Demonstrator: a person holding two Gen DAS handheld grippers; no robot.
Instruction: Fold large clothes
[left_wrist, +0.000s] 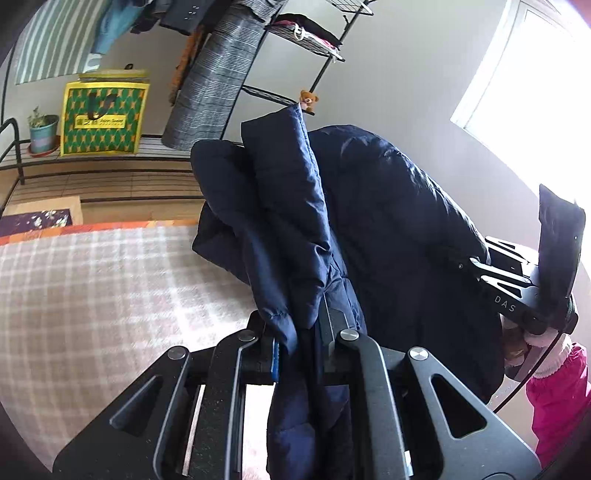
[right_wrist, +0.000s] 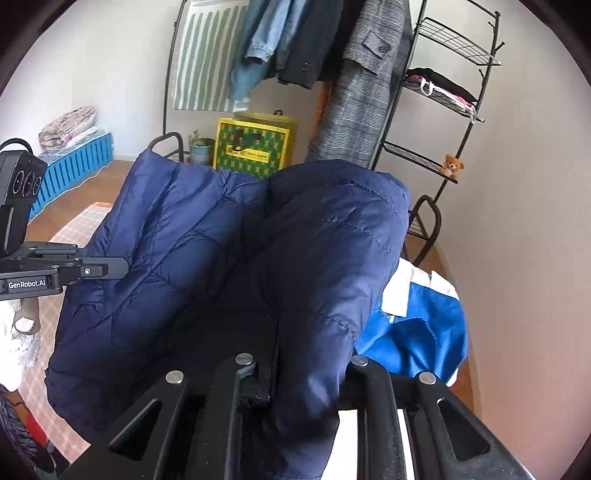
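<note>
Checked blanket (left_wrist: 92, 288) below | our left gripper (left_wrist: 301, 332) and right gripper (right_wrist: 308, 373) both clamp the navy jacket (right_wrist: 207, 258) aloft

One navy jacket (right_wrist: 229, 258), two hand-held grippers (left (left_wrist: 301, 332), right (right_wrist: 310, 373)), one teddy bear (right_wrist: 451, 166).

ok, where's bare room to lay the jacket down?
Bare plaid blanket lies left of the jacket, bordered by the orange edge toward the floor and by the left gripper nearer the camera. It is crowded on the right: a blue garment lies beside the right gripper. The jacket hides whatever lies beneath it.
</note>
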